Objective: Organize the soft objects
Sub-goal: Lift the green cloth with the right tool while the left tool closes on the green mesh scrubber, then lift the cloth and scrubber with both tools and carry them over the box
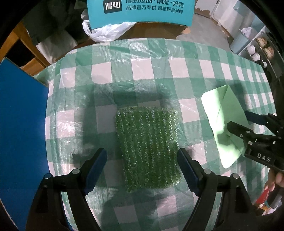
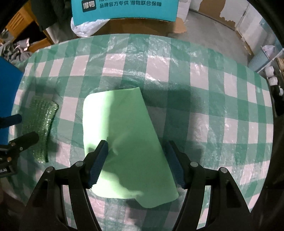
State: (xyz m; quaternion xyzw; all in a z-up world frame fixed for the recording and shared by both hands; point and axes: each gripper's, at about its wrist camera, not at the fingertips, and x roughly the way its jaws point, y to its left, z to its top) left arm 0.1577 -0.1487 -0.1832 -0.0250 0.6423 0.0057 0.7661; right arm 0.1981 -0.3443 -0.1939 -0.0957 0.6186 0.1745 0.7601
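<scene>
A dark green glittery scrub pad [image 1: 147, 147] lies flat on the checked table. My left gripper [image 1: 142, 152] points down over it, open, with one blue pad on each side of the pad's near half and neither pressing it. A folded light green cloth [image 2: 124, 131] lies to its right. My right gripper [image 2: 137, 144] hangs open over the cloth's near part, with nothing pinched. In the left wrist view the cloth [image 1: 221, 113] and the right gripper [image 1: 244, 122] show at the right. The right wrist view has the scrub pad [image 2: 40, 122] and the left gripper [image 2: 21, 128] at its left edge.
The table [image 1: 159, 67] wears a green-and-white checked cover under clear plastic. A blue board [image 1: 21, 124] stands along its left side. Beyond the far edge are a teal printed box [image 1: 140, 12] and a white plastic bag [image 1: 106, 30]. Shelves with small jars [image 2: 273, 78] stand at the right.
</scene>
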